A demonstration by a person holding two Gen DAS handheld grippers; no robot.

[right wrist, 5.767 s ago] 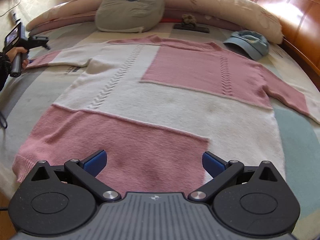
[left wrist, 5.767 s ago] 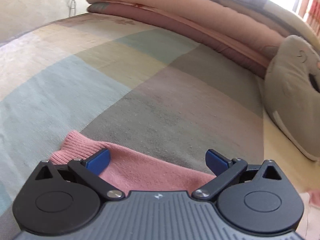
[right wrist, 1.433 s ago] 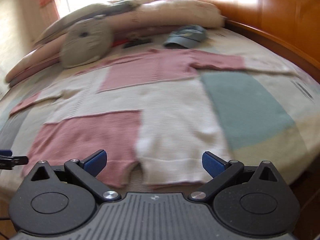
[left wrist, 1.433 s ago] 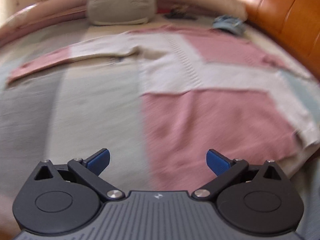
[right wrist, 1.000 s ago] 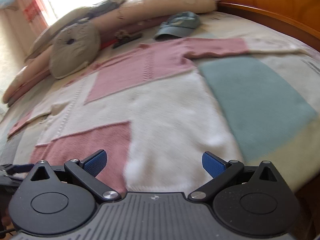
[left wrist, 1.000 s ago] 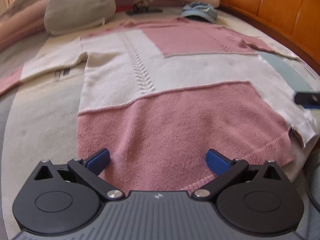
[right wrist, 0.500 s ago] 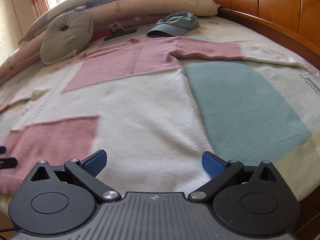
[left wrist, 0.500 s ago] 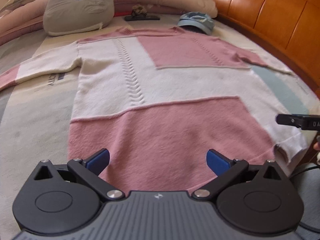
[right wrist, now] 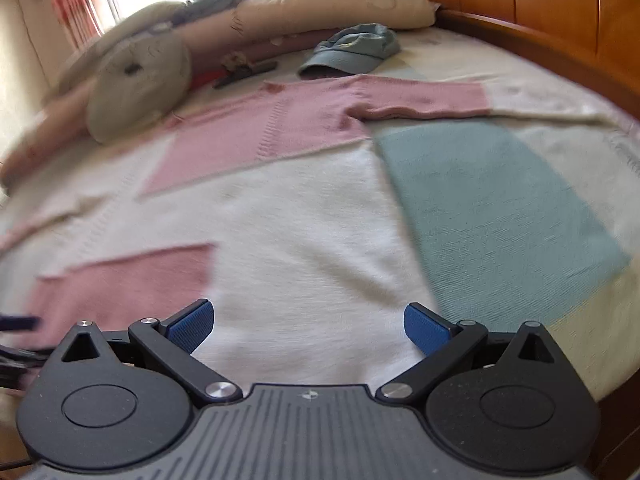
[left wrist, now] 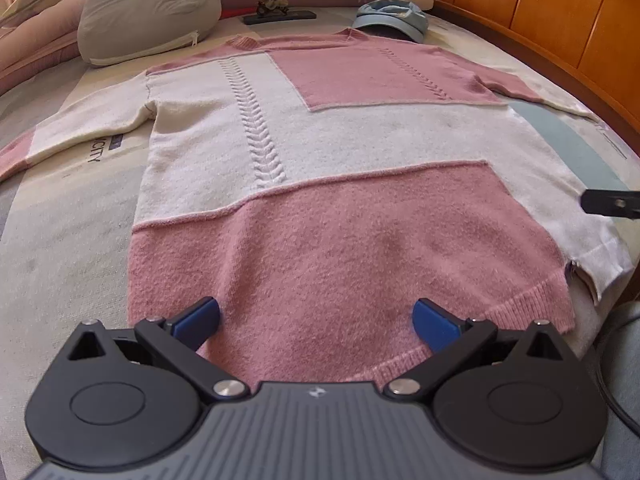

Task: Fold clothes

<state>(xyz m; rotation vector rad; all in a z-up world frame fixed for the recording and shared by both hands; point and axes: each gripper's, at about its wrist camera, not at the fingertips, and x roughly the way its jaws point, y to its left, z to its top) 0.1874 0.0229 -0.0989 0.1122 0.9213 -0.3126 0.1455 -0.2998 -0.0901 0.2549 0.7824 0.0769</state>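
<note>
You have the sweater (left wrist: 320, 184) spread flat and face up on the bed (left wrist: 60, 232), neckline toward the pillows and both sleeves stretched out to the sides — a layout that leaves every edge reachable and gives you clean fold lines. Your left gripper (left wrist: 316, 316) sits low over the pink hem panel near the foot of the bed, its blue fingers (left wrist: 198, 316) spread wide with nothing between them; the hem passes beneath them, so you look placed to take the bottom edge. Your right gripper (right wrist: 308, 322) is likewise wide open and empty, hovering over the cream part of the body near the hem, on the side by the wooden bed frame (right wrist: 540, 12). That view is blurred, so whether its fingers touch the knit cannot be told. With one gripper at each side of the bottom edge, you seem set for a two-handed lift of the hem toward the neckline — though folding the sleeves inward first would be just as sensible. No fold has been made yet. The blue cap (left wrist: 390, 16) and the grey cushion (left wrist: 148, 8) lie just beyond the collar, so a hem carried far up could nudge them.
</note>
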